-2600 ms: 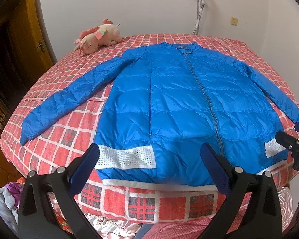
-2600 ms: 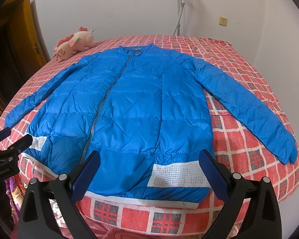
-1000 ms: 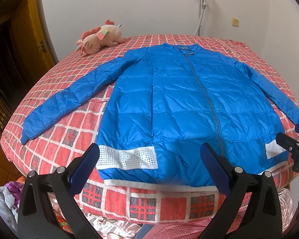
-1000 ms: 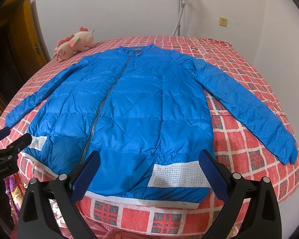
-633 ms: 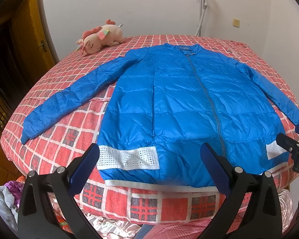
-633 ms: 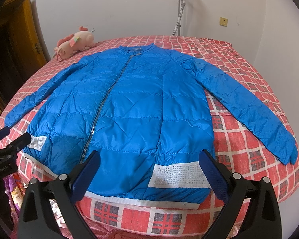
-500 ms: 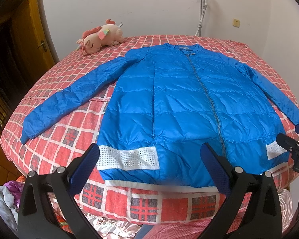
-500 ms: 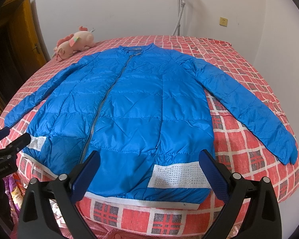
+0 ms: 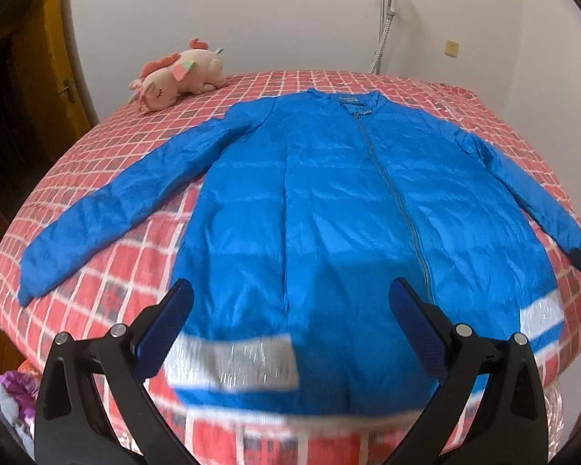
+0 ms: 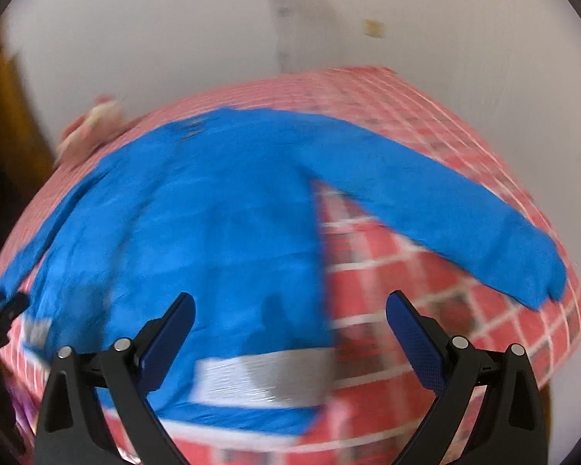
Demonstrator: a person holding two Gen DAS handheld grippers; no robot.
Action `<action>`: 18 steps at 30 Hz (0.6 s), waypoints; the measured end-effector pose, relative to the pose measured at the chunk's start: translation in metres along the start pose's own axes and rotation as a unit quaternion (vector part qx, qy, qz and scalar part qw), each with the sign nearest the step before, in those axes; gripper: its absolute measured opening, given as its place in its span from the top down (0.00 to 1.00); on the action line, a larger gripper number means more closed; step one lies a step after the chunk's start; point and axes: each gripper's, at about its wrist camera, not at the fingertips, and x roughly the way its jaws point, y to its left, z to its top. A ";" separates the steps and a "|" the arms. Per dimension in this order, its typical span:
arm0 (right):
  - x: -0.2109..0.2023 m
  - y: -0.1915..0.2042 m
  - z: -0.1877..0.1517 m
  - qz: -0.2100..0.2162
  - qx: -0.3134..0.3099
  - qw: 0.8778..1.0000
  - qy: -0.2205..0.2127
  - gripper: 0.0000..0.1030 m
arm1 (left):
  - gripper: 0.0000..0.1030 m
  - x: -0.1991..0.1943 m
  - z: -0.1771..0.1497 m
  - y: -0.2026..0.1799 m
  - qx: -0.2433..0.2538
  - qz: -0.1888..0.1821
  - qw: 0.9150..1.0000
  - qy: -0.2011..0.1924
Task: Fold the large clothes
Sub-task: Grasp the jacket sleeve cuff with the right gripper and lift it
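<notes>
Two claws, left claw (image 9: 290,325) and right claw (image 10: 290,329), hang spread wide, empty, over the hem. The blue jacket (image 9: 329,213) lies flat on the bed (image 9: 135,143), collar at twelve o'clock; right sleeve (image 10: 445,209) toward two o'clock, nearer the right claw.

Even, soft indoor light fills both fisheye views, which bend and darken to black at the corners; the left wrist view is sharp far off but smeared along the near edge of the bed (image 9: 97,178), while the right wrist view is motion-blurred throughout.
</notes>
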 end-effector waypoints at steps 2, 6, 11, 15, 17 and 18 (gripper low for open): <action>0.003 -0.049 0.010 -0.032 0.058 0.998 0.007 0.05 | 0.03 0.014 0.013 0.001 -0.002 -0.005 1.000 0.005; 0.008 -0.150 0.023 -0.101 0.160 0.981 0.029 0.05 | 0.03 0.037 0.034 0.001 0.000 -0.015 1.000 0.012; 0.029 -0.239 0.025 -0.086 0.257 0.960 0.071 0.05 | 0.03 0.065 0.054 -0.003 0.001 -0.032 0.999 0.026; 0.041 -0.260 0.024 -0.065 0.281 0.955 0.076 0.06 | 0.03 0.081 0.066 -0.005 0.000 -0.033 0.999 0.028; 0.042 -0.256 0.029 -0.074 0.263 0.960 0.070 0.16 | 0.03 0.087 0.069 -0.005 -0.001 -0.031 0.999 0.031; 0.047 -0.254 0.036 -0.078 0.256 0.961 0.071 0.28 | 0.03 0.091 0.071 -0.005 -0.002 -0.032 0.999 0.033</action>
